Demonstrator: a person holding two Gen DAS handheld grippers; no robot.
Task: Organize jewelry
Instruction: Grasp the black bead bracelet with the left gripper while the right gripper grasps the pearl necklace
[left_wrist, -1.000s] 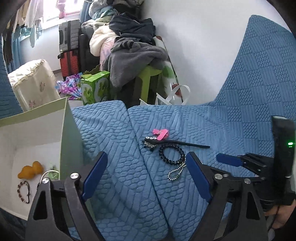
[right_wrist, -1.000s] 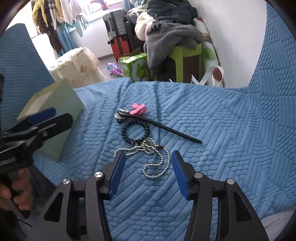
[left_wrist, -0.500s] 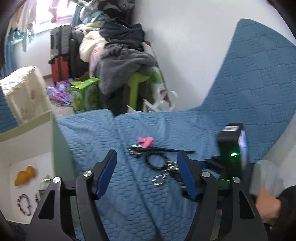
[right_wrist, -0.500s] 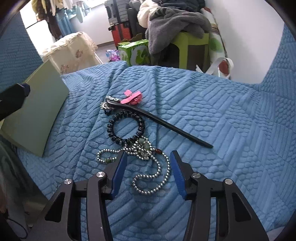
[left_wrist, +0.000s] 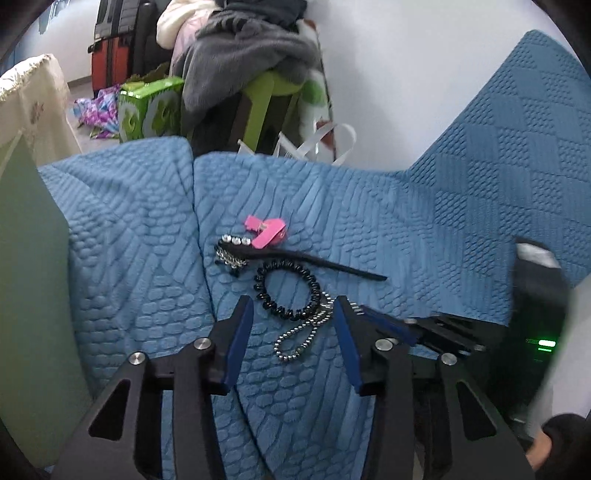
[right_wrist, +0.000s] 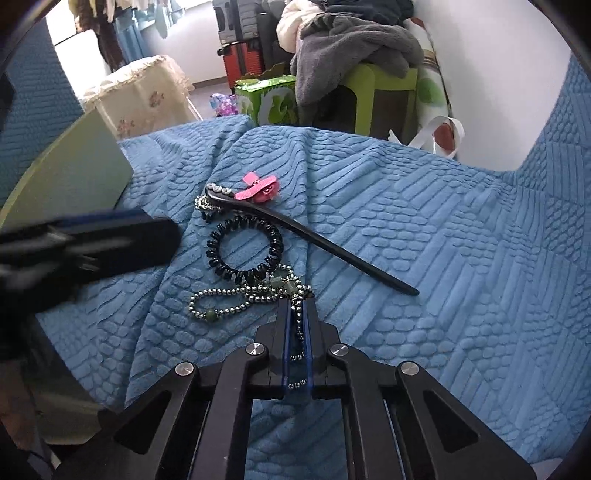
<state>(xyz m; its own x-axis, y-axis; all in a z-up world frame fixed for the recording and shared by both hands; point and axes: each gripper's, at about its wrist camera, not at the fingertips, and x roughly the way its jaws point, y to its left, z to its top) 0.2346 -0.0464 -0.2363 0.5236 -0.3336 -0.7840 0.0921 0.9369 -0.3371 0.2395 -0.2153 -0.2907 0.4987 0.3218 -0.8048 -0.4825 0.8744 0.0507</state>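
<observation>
Silver beaded necklace with green stones (right_wrist: 236, 301): we have it pinched at one strand between the pressed-together pads of our right gripper (right_wrist: 296, 317), the rest trailing ahead-left on the blue quilted sofa cover (right_wrist: 424, 258). Our left gripper (left_wrist: 293, 310), jaws just closing, stands half-spread and empty. Risk: the black coiled hair tie (right_wrist: 245, 251) overlaps the necklace's loops, so lifting may drag it along.

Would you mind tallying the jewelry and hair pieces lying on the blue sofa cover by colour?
Pink: 1, the hair clip
Black: 2, the hair stick and the coiled hair tie
Silver with green beads: 1, the bead necklace, pinched in the right gripper
Total: 4
</observation>
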